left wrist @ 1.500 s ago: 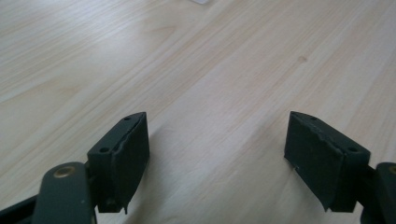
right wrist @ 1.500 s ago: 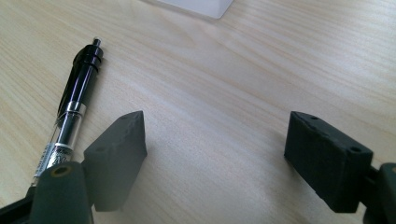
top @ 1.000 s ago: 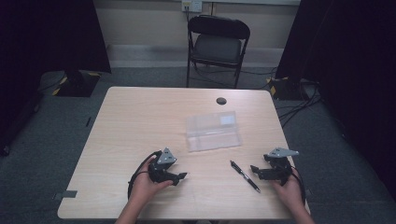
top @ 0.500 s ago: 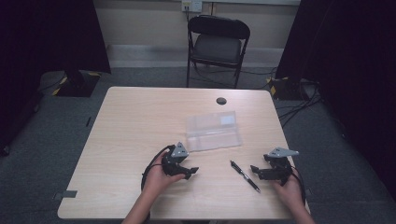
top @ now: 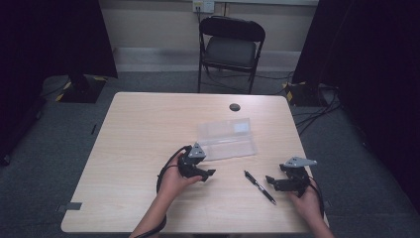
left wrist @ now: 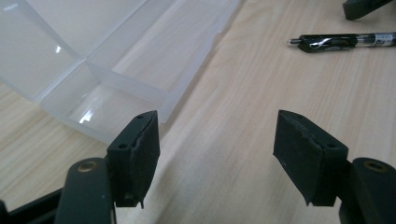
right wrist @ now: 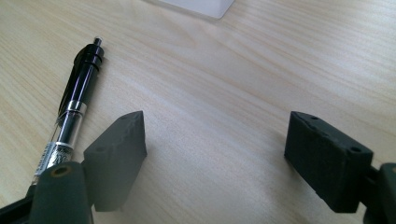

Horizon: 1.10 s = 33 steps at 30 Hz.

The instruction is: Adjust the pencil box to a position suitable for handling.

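Left tool (top: 202,173) jaws spread, nothing between them, just beside the near left corner of the clear case (top: 229,139), which lies open right of the surface's (top: 138,129) centre. Right tool (top: 275,182) jaws also spread and empty, by the near right corner of the surface. Black pen (top: 259,180) lies on the wood between the two tools, toward the near edge.

Likely step: pen into case. Advice: right tool should turn to span the barrel crosswise and pinch mid-length; left steadies the case wall.

Left gripper view shows the case's (left wrist: 93,70) inner dividers; right gripper view shows the pen's (right wrist: 74,107) clear section and label; the high view resolves neither.
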Motion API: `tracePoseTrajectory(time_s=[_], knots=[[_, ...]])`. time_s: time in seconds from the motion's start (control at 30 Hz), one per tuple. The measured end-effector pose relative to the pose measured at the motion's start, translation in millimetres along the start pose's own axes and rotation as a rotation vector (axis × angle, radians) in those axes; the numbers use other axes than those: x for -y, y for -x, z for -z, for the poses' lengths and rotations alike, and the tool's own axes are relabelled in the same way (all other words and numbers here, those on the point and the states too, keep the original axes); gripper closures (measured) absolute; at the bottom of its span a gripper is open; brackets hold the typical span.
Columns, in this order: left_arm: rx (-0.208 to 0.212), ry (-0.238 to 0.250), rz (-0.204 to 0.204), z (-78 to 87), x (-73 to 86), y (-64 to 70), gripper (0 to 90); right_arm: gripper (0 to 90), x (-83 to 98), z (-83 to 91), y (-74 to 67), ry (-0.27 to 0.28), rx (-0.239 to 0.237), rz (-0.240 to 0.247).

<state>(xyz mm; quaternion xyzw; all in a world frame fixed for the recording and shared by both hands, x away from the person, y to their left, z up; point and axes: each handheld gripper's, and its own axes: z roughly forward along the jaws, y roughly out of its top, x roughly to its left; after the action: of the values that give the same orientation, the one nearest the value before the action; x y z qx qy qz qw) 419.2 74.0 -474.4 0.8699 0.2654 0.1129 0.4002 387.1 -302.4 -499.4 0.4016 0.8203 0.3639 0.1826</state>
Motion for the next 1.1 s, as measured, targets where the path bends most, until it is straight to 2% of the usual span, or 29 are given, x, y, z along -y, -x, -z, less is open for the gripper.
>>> tracePoseTrajectory(time_s=[0.13,0.27,0.4,0.57,0.6,0.63,0.7,0.77,0.83,0.87,1.0,1.1], knots=[[0.008,0.02,-0.007,-0.1,-7.4,-0.4,31.9,19.6,0.0,0.0,0.0,0.0,0.0,0.0],[0.004,0.018,-0.013,-1.4,-10.3,-2.1,32.2,19.5,0.0,0.0,0.0,0.0,0.0,0.0],[0.013,-0.005,-0.019,-11.1,-7.2,-6.9,36.4,19.5,0.0,0.0,0.1,0.0,0.0,0.0],[0.015,0.01,-0.005,-19.3,-5.8,-8.0,39.7,19.5,0.0,0.0,0.1,0.0,0.0,0.0],[0.01,-0.01,-0.014,-23.8,-6.0,-8.8,40.9,19.5,0.0,0.0,0.1,0.0,-0.001,0.0],[0.01,-0.01,-0.014,-23.8,-6.0,-8.8,41.3,19.4,0.0,0.0,0.2,0.0,-0.001,0.0],[0.02,-0.018,0.004,-28.3,-6.1,-10.9,44.2,19.4,0.0,0.0,0.2,0.0,-0.002,0.0],[0.025,-0.017,0.0,-30.3,-5.4,-10.4,49.6,19.4,0.0,0.0,0.2,0.0,-0.002,0.0],[0.02,-0.029,-0.004,-29.4,-5.4,-9.8,51.0,19.4,0.0,-0.1,0.3,0.0,-0.003,0.001],[0.02,-0.031,-0.005,-29.2,-4.5,-8.8,56.0,19.4,0.0,-0.1,0.4,0.0,-0.003,0.001],[0.016,-0.015,0.006,-25.5,-2.8,-9.9,52.7,19.4,0.0,0.0,0.4,0.0,-0.003,0.002],[0.012,-0.002,-0.001,-22.1,-4.2,-10.7,49.2,19.4,0.0,-0.1,0.3,0.0,-0.003,0.002]])
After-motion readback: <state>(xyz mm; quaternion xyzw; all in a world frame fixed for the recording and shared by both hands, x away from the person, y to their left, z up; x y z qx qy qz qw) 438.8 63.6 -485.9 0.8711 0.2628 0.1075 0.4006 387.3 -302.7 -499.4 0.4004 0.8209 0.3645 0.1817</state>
